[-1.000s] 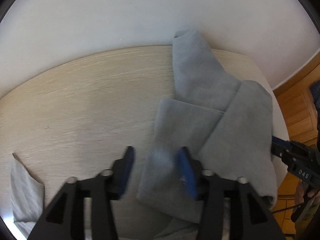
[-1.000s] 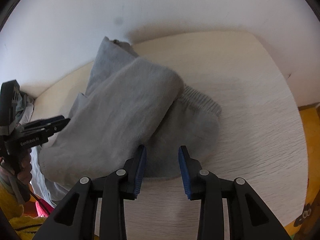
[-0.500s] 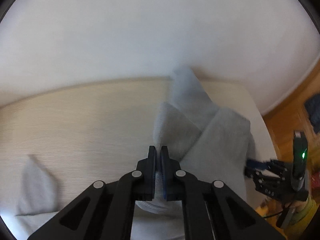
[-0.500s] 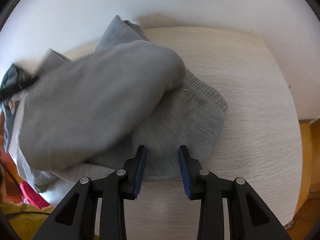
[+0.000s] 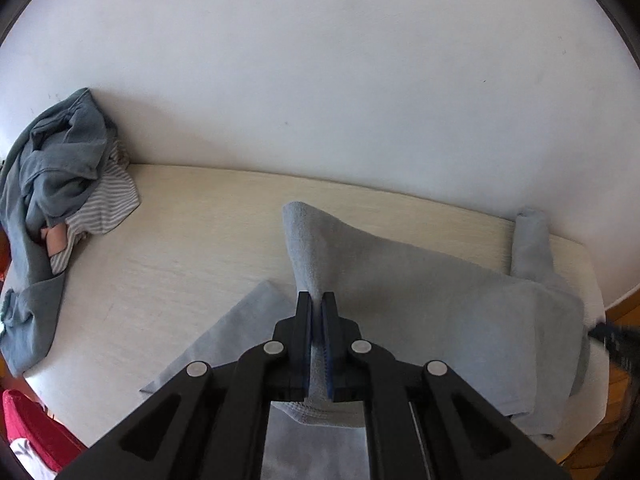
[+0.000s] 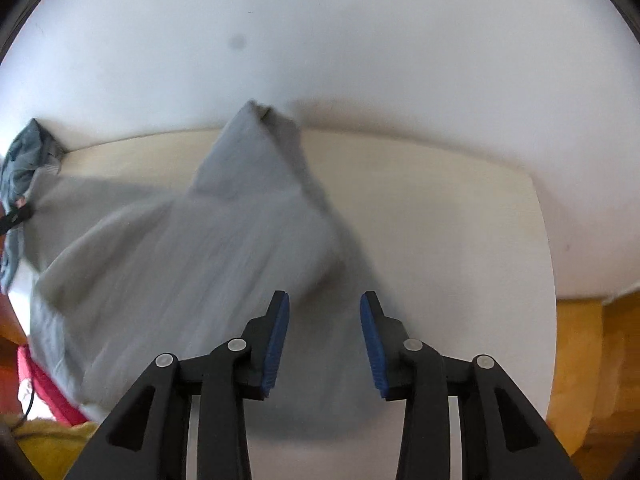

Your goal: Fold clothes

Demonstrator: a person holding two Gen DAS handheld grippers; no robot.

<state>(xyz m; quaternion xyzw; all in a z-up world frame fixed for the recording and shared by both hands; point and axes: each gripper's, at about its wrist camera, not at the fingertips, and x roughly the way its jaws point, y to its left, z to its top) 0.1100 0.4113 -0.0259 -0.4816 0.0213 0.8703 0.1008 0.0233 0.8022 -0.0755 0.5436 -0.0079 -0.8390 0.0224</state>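
Note:
A light grey sweatshirt (image 5: 440, 300) lies across the pale wooden table (image 5: 180, 240). My left gripper (image 5: 317, 300) is shut on a fold of its fabric and holds it lifted off the table. The sweatshirt also shows in the right wrist view (image 6: 200, 260), blurred and raised on its left side, with one end against the wall. My right gripper (image 6: 323, 312) is open and empty, just above the garment's near right edge. It also shows blurred at the right edge of the left wrist view (image 5: 616, 344).
A heap of blue-grey and striped clothes (image 5: 60, 172) sits at the table's far left against the white wall (image 5: 320, 60). A red item (image 5: 32, 424) lies below the table's left edge. The table's right edge (image 6: 548, 280) drops to a wooden floor.
My left gripper closed on the sweatshirt and lifted it, pulling the fabric up and leftwards. The right gripper stayed open while the cloth slid away from between its fingers.

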